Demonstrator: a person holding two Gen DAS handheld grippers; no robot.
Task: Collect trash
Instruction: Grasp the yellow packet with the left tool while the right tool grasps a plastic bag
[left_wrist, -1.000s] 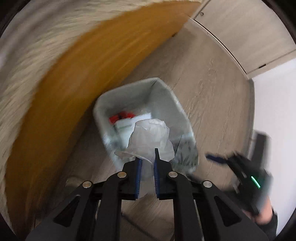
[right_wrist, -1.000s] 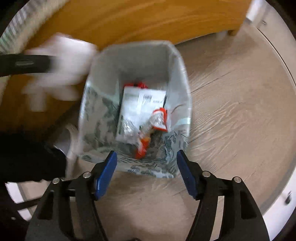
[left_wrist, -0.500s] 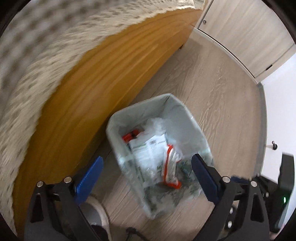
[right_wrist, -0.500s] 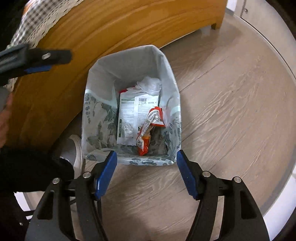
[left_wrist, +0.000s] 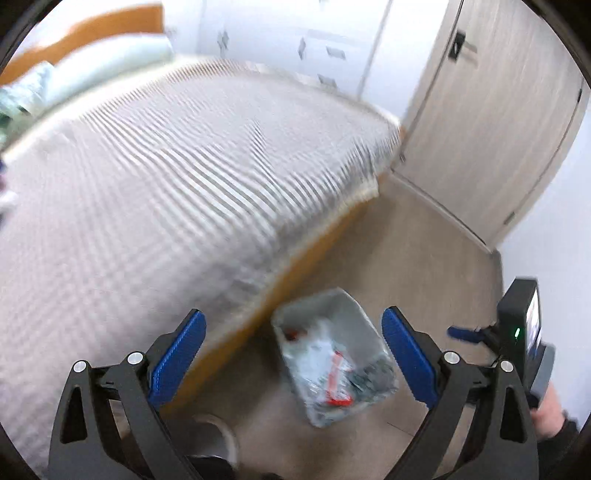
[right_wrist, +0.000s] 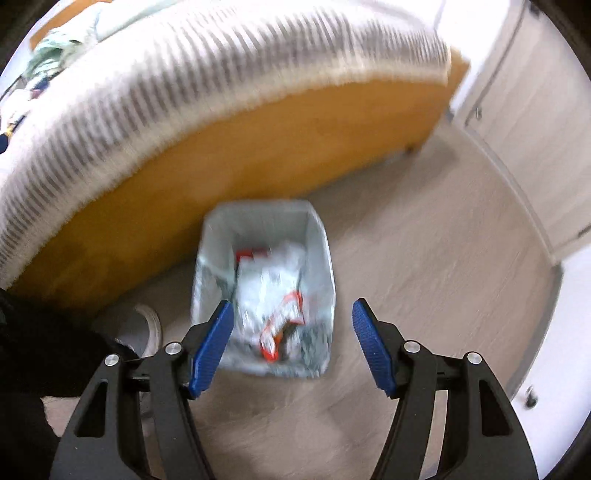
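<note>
Now both handheld grippers are pulling up and away from the pale grey rectangular bin lined with a leaf-patterned plastic bag, and both views are smeared by the motion.

Starting at the left of the left wrist view, the bed with a grey-and-white striped cover and orange wooden frame is filling most of the picture, where a second ago only its wooden side was showing. Next comes the left gripper: its blue-padded fingers are standing spread as wide as they go, with nothing between them. A second ago they were pinching a crumpled white plastic wrapper above the bin; they have just been opening, and that wrapper is now lying inside the bin on top of the white printed packet and the red-and-white snack wrapper. The bin itself is sitting on the wood-look floor, just beside the long side of the bed frame, towards the foot corner. At the far right edge, the right gripper is coming into sight in a person's hand.

From the right wrist view, a pale shoe is showing on the floor at the left, then the right gripper's fingers, parted and holding nothing, with the bin below.

That piece looks delivered. At the bed's head end, small blurred items are lying; whether they are trash cannot be told.
</note>
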